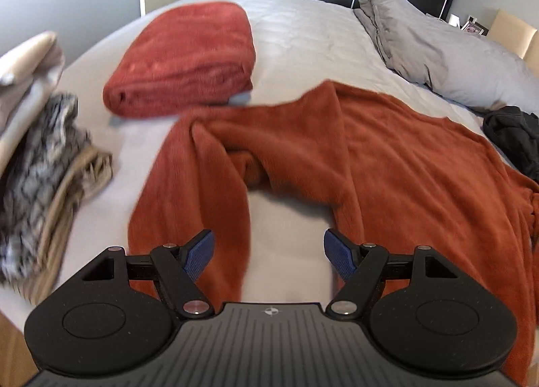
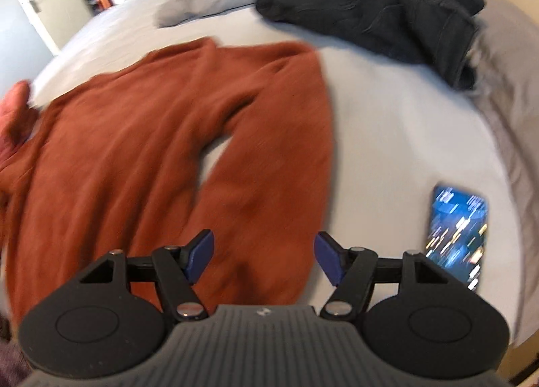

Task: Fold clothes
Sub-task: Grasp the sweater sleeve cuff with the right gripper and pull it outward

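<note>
The rust-orange sweater (image 1: 370,151) lies spread flat on the bed (image 1: 303,36), sleeves trailing toward the cameras, with a folded red blanket (image 1: 182,60) just beyond it and a dark garment (image 2: 380,12) beyond its far right corner. The left gripper (image 1: 269,252) hangs above the sweater's near sleeve, jaws wide and empty. The right gripper (image 2: 264,255) hangs above the other sleeve, likewise wide and empty, with a lit phone (image 2: 454,235) lying right of the sweater.

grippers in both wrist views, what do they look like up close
Both look identical. The left gripper and right gripper each have two blue textured fingertip pads on black linkage arms with silver pivot bolts. Behind sit two round black discs flanking a grey ribbed body with a small white emblem. No cables, hands or sleeves are visible.
</note>
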A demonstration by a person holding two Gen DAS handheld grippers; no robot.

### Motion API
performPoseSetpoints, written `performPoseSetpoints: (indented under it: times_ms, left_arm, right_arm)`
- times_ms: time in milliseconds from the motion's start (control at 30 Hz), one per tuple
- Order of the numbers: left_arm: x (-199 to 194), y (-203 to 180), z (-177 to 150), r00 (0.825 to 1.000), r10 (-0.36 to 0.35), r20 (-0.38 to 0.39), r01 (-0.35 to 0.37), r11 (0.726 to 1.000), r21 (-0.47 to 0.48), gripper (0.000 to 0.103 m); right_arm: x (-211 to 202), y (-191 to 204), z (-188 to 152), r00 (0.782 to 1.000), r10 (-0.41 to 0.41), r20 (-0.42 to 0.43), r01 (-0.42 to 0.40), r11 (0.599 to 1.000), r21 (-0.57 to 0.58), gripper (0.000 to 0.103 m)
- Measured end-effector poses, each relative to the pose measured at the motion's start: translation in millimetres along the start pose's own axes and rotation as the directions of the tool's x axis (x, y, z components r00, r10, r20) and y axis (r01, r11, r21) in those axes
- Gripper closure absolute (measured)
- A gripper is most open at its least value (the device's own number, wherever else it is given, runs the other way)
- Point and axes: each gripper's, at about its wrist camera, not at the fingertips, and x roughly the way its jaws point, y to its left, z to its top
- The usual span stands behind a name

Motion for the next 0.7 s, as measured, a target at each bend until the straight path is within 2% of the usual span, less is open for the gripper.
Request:
performPoseSetpoints:
  times_ms: [67, 167, 367, 467, 500, 533, 567, 600, 700]
  left_arm:
    - [-4.3, -1.7, -9.9, 1.000, -0.016, -0.002, 0.016, 1.000, -0.013, 0.032]
    - [-9.6, -6.0, -21.8, 0.999, -0.036, 0.011, 0.036, 0.999, -0.020, 0.032]
    - [-12.7, -24.6, -34.2, 0.999, -0.035, 0.014, 0.035, 0.999, 0.035, 0.032]
    - [-11.7, -34.2, -38.4, 0.999, -0.042, 0.015, 0.041, 0.997, 0.064, 0.032]
    - [-11.5, -35.9, -38.6, 0.999, -0.046, 0.014, 0.045, 0.997, 0.068, 0.032]
    - [-11.5, -37.5, -38.7, 0.999, -0.047, 0.015, 0.046, 0.996, 0.070, 0.032]
    - [-11.3, -38.5, -38.9, 0.999, -0.048, 0.014, 0.047, 0.996, 0.071, 0.032]
    - [-10.4, -38.1, -38.8, 0.999, -0.049, 0.013, 0.048, 0.997, 0.066, 0.032]
    - [-7.5, -36.9, -38.6, 0.999, -0.049, 0.008, 0.049, 0.998, 0.050, 0.032]
  right_arm:
    - [-6.7, 15.0, -18.8, 1.000, 0.018, 0.000, -0.018, 0.998, -0.061, 0.034]
    - [-12.4, 38.0, -35.6, 1.000, -0.027, 0.011, 0.028, 0.978, -0.205, 0.034]
    - [0.5, 58.2, -59.2, 0.993, -0.115, 0.031, 0.117, 0.911, -0.396, 0.034]
    - [12.8, 59.5, -68.7, 0.981, -0.188, 0.044, 0.186, 0.858, -0.479, 0.035]
    - [14.6, 58.4, -70.4, 0.978, -0.203, 0.050, 0.200, 0.845, -0.496, 0.040]
    - [15.6, 58.2, -70.9, 0.975, -0.216, 0.057, 0.215, 0.835, -0.507, 0.050]
    - [14.8, 57.0, -70.4, 0.972, -0.226, 0.067, 0.229, 0.829, -0.510, 0.078]
    - [9.3, 53.4, -67.4, 0.971, -0.225, 0.084, 0.237, 0.837, -0.492, 0.085]
    - [-22.6, 33.8, -49.7, 0.965, -0.208, 0.162, 0.255, 0.891, -0.376, 0.092]
